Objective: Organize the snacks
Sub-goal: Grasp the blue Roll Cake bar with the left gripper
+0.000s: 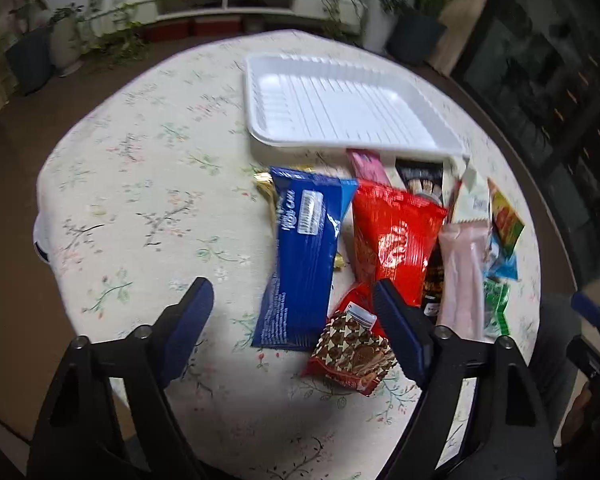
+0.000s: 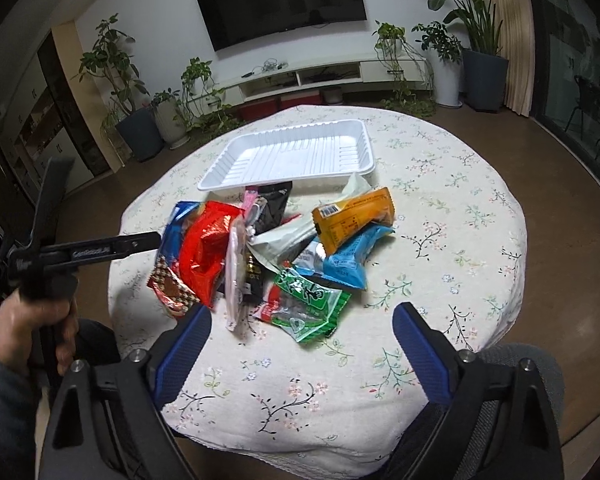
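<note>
2 grippers are held wide apart at the jaws, with nothing gripped. Between the left gripper (image 1: 294, 304) fingers a blue packet (image 1: 306, 256) is seen, its long axis running away from the fingertips towards a white tray (image 1: 340, 104), slightly tilted. A red bag (image 1: 396, 236) lies beside it, just beyond the right finger (image 1: 400, 332). Ahead of the right gripper (image 2: 302, 322) a green packet (image 2: 306, 304) is seen, lying crosswise on the floral tablecloth (image 2: 440, 208).

I can't make out any wording on my snack packets (image 2: 260, 256); print on them is too blurred.
</note>
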A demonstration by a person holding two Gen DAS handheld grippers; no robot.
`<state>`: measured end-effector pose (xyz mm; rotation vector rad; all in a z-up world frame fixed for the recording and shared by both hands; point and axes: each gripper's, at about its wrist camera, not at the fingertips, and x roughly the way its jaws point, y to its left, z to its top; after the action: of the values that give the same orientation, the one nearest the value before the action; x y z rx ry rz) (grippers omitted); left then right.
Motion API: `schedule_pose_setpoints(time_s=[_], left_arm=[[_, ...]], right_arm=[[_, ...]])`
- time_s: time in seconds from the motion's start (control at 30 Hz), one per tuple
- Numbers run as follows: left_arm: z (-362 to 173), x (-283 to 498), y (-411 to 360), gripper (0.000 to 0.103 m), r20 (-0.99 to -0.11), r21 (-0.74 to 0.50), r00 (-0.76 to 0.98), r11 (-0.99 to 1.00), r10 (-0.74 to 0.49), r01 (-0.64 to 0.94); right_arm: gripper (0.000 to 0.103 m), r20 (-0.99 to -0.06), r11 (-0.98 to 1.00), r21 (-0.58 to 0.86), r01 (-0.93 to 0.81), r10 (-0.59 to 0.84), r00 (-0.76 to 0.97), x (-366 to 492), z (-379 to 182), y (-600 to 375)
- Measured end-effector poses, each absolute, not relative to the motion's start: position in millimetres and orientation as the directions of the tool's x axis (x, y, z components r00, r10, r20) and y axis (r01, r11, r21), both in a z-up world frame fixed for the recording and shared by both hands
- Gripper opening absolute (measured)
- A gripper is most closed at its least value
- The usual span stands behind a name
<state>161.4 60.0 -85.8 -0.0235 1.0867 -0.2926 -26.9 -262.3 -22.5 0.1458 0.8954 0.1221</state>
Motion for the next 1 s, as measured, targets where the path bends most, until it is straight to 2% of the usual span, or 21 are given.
schedule_pose_setpoints(time_s=[0.17,0.23,0.27,0.4,0.53,1.0], left_arm=[[-103,180,48,0.059,-0.895,-0.132,0.381,0.954,-0.231,0.268],[-108,187,45,0.038,-0.901,-0.135,0.365,0.950,-0.236,0.281],[-110,190,45,0.034,-0.903,-0.135,0.360,0.950,-0.236,0.282],[-118,197,44,0.032,-0.909,-0.133,0.350,0.952,-0.228,0.274],[-123,195,45,0.024,-0.907,-0.138,0.348,0.949,-0.236,0.283],[-117,172,75,0.023,-0.853,-0.284,0.382,0.931,-0.355,0.231]], right_arm=[[0.092,-0.781,0.983,0.180,-0.029,0.160,0.604,-22,-28,-267],[0.092,-0.781,0.983,0.180,-0.032,0.162,0.604,-21,-29,-268],[0.092,-0.782,0.984,0.178,-0.032,0.161,0.603,-21,-29,-268],[0.092,-0.789,0.981,0.192,-0.026,0.170,0.590,-18,-32,-270],[0.092,-0.791,0.980,0.197,-0.024,0.173,0.587,-17,-33,-271],[0.090,-0.797,0.970,0.239,-0.046,0.223,0.561,-9,-38,-273]])
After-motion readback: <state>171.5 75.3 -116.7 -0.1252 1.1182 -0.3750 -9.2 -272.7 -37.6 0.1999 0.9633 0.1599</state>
